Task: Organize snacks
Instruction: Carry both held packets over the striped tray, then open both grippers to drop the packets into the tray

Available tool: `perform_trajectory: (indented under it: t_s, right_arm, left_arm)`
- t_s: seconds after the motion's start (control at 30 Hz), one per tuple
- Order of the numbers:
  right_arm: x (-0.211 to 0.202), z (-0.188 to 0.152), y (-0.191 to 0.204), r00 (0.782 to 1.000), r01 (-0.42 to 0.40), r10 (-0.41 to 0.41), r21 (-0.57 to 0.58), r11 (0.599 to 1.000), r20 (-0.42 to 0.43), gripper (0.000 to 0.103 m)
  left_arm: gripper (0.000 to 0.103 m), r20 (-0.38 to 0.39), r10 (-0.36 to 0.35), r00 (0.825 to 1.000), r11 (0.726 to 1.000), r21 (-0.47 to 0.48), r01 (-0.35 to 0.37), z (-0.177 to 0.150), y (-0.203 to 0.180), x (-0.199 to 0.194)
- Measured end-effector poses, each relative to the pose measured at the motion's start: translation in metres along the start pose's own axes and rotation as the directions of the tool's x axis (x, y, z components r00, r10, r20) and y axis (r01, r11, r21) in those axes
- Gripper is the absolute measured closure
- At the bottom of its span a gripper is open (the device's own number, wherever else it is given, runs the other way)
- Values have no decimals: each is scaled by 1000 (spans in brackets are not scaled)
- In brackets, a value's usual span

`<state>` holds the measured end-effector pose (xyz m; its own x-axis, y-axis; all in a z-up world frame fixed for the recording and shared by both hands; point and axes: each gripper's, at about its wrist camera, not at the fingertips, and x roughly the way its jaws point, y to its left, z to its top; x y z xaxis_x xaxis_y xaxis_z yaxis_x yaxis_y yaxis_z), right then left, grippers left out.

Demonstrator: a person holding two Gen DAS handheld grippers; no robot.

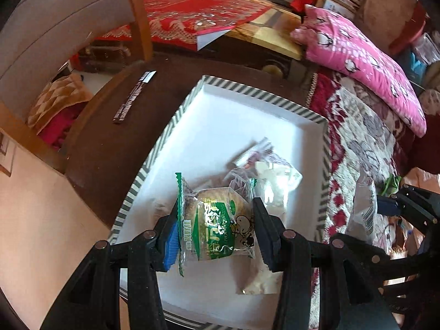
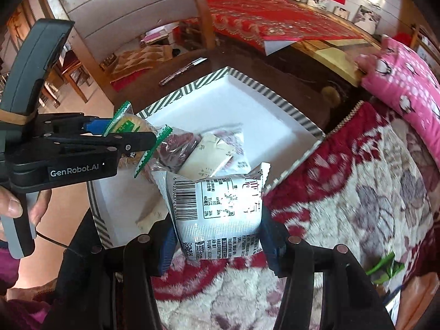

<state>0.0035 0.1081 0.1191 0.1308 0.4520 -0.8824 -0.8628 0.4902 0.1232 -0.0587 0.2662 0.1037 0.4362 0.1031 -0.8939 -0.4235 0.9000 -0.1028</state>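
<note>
Left tongs (image 1: 214, 233) grip green-wrapped cake (image 1: 217, 231) over striped tray (image 1: 249, 89); right tongs (image 2: 217, 233) grip white snack pkt (image 2: 220, 206) beside tray's edge.

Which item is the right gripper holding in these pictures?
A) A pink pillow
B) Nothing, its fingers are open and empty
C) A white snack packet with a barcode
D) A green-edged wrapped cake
C: in the right wrist view the right gripper is closed on the white snack packet, barcode showing, held over the edge of the striped-rim box; the green-edged cake is in the left gripper.
</note>
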Motion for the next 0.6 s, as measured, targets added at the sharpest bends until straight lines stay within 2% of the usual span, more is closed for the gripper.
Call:
perform_trajectory:
  t_s: [0.27, 0.6]
  right_arm:
    - [31, 18, 13, 999, -19, 18, -27, 999, -45, 45]
    - [62, 20, 23, 995, -20, 16, -46, 999, -95, 45]
  left_arm:
    - [57, -14, 20, 1000, 999, -32, -21, 14, 10, 19]
    - [57, -33, 45, 998, 998, -50, -46, 25, 17, 42]
